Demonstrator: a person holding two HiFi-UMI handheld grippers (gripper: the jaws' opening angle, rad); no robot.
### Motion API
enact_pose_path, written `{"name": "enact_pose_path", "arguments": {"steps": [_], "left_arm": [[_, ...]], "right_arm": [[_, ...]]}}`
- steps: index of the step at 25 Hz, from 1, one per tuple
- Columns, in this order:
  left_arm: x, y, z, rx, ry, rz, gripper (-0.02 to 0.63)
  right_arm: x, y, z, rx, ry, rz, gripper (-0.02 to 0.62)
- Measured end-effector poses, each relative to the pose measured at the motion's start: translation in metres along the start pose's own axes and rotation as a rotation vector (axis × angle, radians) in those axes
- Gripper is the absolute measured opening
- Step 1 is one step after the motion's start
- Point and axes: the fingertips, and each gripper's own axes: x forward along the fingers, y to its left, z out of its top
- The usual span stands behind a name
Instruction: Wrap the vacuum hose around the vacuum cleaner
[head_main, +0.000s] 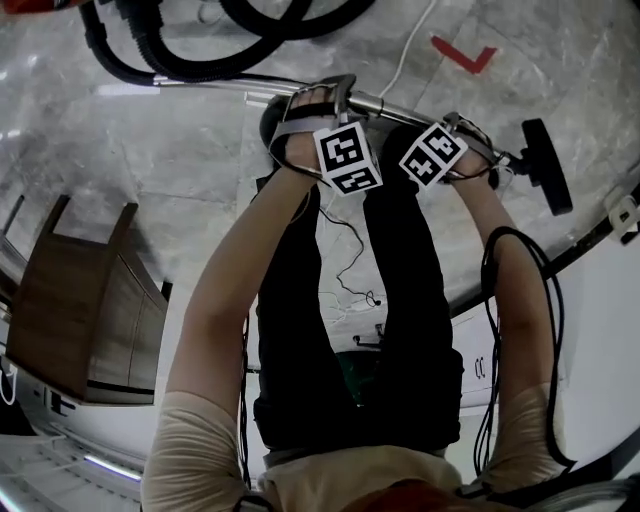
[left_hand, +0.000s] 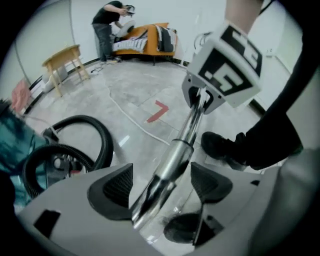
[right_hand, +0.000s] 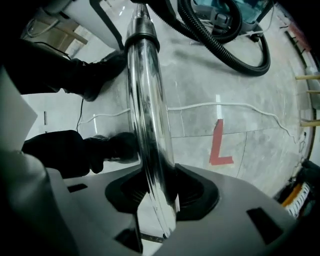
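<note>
Head view: both grippers sit on the chrome tube (head_main: 385, 102), which lies across in front of me, low over the floor. Its long axis runs from the hose (head_main: 200, 60) beyond my left gripper (head_main: 330, 98) to the floor head (head_main: 545, 165) just past my right gripper (head_main: 472, 145).

1. Right gripper (right_hand: 160, 187): jaws clamped on the tube (right_hand: 147, 110), pads on both sides of it.
2. Left gripper (left_hand: 160, 182): jaws apart. The tube (left_hand: 175, 155) passes between the pads, which do not press on it.
3. Hose (left_hand: 100, 135): coiled on the floor to the left of my left gripper, beside the teal cleaner (left_hand: 15, 150). My left hand is the nearer one to it.
4. From my right gripper, the hose (right_hand: 225, 50) and cleaner (right_hand: 235, 10) lie straight ahead along the tube, past my left gripper.

Obstructions: a white cord (right_hand: 240, 106) crosses the floor between the tube and the cleaner. My shoes (right_hand: 95, 75) stand just beside the tube. I judge that the cord could snag when the hose is drawn round.
</note>
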Motion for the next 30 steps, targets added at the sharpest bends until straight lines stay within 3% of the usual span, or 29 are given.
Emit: {"name": "enact_pose_path", "arguments": {"steps": [5,8,16,21,26,30], "left_arm": [[-0.031,0.017,-0.046,-0.249,-0.054,0.001,0.351],[-0.036,0.016,-0.064,-0.319,-0.057,-0.017,0.351],[-0.033,0.004,-0.072,-0.337,-0.066,-0.068,0.351],[-0.033,0.001,-0.074,-0.331,-0.053,-0.089,0.351],[-0.030,-0.003,-0.069,-0.321,-0.042,-0.112,0.351],[-0.030,-0.001,-0.061,-0.322,-0.044,-0.119,0.351]], "right_arm": [[0.022,-0.004,-0.008,0.011,0.137,-0.015,0.123],[0.032,-0.005,-0.009,0.022,0.174,-0.024,0.123],[0.048,-0.021,0.001,0.129,0.202,-0.088,0.144],[0.050,-0.018,-0.012,0.315,0.178,0.014,0.170],[0.047,-0.018,-0.046,0.344,0.151,0.027,0.170],[0.033,-0.028,-0.056,0.514,0.089,0.083,0.170]]}}
